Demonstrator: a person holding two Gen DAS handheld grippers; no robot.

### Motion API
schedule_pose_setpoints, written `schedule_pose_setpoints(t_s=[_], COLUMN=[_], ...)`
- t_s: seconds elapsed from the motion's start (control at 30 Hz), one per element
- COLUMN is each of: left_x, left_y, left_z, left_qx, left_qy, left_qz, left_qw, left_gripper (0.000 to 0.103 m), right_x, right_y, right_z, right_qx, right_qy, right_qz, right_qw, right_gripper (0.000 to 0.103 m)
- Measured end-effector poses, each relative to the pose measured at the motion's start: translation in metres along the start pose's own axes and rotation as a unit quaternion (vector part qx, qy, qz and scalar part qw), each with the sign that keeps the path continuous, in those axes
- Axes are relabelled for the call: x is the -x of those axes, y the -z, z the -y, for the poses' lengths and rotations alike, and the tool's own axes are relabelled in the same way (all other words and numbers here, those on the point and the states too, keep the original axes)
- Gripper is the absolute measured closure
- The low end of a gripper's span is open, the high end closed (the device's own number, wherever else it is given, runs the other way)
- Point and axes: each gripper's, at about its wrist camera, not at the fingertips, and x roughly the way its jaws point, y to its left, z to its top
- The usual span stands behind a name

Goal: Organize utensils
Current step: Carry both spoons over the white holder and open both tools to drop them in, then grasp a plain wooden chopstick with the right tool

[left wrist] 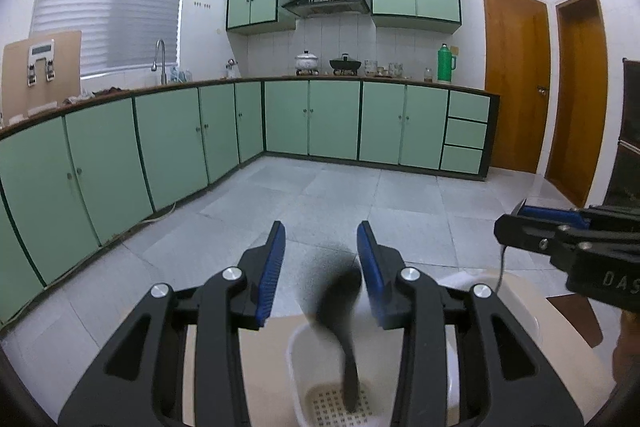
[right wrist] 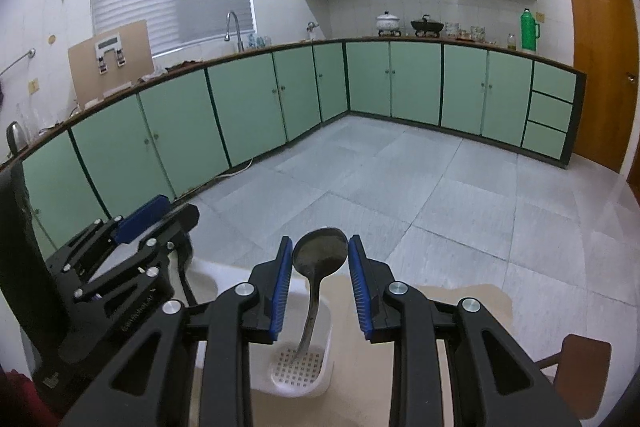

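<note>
while both claws hung parted, the left gripper (left wrist: 321,239) pinched nothing and the right gripper (right wrist: 319,254) framed a spoon (right wrist: 318,259) untouched in its holder (right wrist: 324,363).

Black spoon (left wrist: 340,303) blurred — holder (left wrist: 298,379) cut off.

An L-shaped run of pale green base cabinets (left wrist: 332,119) carries a green thermos flask (left wrist: 445,63) near its right end; 2 brown wooden doors (left wrist: 516,75) stand beyond.
</note>
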Motion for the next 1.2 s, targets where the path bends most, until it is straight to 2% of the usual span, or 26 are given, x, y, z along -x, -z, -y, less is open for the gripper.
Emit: schedule_pose_setpoints(t_s=[0.13,0.3,0.43,0.57,0.7,0.87,1.0,1.2], left_x=[0.015,0.050,0.087,0.126,0.157,0.191,0.208,0.226], left_y=[0.000,0.005,0.025,0.068,0.117,0.173,0.193,0.209], left_z=[-0.006,-0.011,-0.013,-0.012,-0.008,-0.005,-0.001,0.010], left_qx=[-0.003,-0.005,-0.001,0.004,0.003,0.002,0.017,0.012], left_qy=[-0.002,-0.009,-0.004,0.002,0.002,-0.015,-0.018,-0.014], left_qz=[0.000,-0.014,-0.044,-0.099,-0.158,-0.217,-0.239,-0.250], left_qw=[1.0000,0.9999,0.9990,0.9950,0.9874,0.9761,0.9708,0.9680], left_gripper=[0.056,0.044,0.038,0.034,0.032,0.032,0.032,0.032], right_x=[0.012,0.041,0.073,0.101,0.125,0.148,0.159,0.170], right_y=[0.007,0.024,0.063,0.116,0.174,0.222,0.246,0.266], right_z=[-0.001,-0.001,-0.005,-0.013,-0.022,-0.031,-0.047,-0.064], right_qx=[0.000,-0.009,-0.019,-0.032,-0.045,-0.050,-0.043,-0.006], right_qy=[0.000,-0.003,-0.010,-0.011,-0.004,0.002,0.003,0.003], right_qz=[0.001,0.000,-0.016,-0.047,-0.094,-0.127,-0.139,-0.150], right_qw=[1.000,1.000,1.000,0.998,0.995,0.991,0.989,0.989], right_gripper=[0.072,0.054,0.045,0.039,0.037,0.037,0.039,0.045])
